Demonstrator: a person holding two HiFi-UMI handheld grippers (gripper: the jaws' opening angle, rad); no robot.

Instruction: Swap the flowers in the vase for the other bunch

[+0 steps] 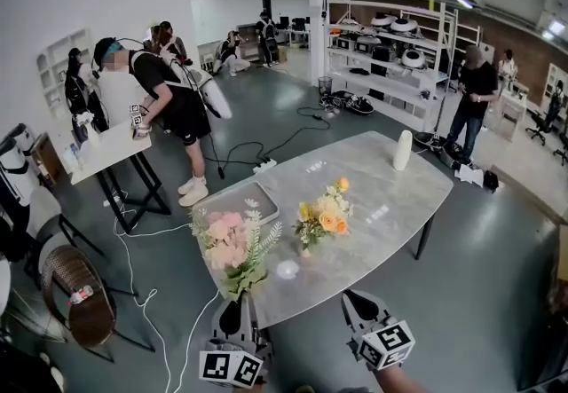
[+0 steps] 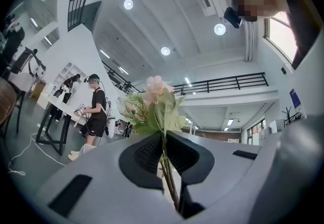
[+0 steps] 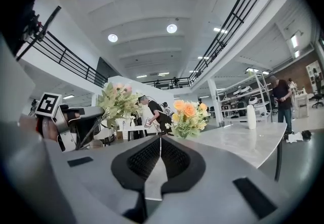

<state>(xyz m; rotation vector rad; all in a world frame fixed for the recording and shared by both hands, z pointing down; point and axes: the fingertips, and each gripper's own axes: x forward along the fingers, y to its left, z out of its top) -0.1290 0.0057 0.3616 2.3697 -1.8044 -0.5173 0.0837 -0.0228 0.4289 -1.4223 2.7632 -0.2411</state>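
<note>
Your left claw (image 2: 164,139) is pinching the green stems of the pink bunch (image 1: 226,242). The two jaws press on the stems low down, one from each side. The pink flowers and the leaves stick up past the tips. You hold this bunch out over the near edge of the gray table (image 1: 390,205), on the left side.

Your right claw (image 3: 160,142) is pressed together with nothing in it. Its two jaws meet in one thin line. It sits to the right of the left claw, near the same edge of the table.

The orange and yellow bunch (image 1: 324,216) stands up on the table, near the middle, a little past both claws. The pink bunch is close beside it on the left. You cannot see the vase clearly under the leaves.

A small round pale thing (image 1: 287,270) lies on the table between the two bunches. You cannot tell what it is. A flat gray tray (image 1: 244,202) lies on the table behind the pink bunch. A tall white bottle (image 1: 403,150) stands at the far end, well apart from the flowers.

Past the table, a person in black (image 1: 169,98) bends over a white desk (image 1: 106,152) on the left. Another person (image 1: 475,103) stands by the shelves on the right.
</note>
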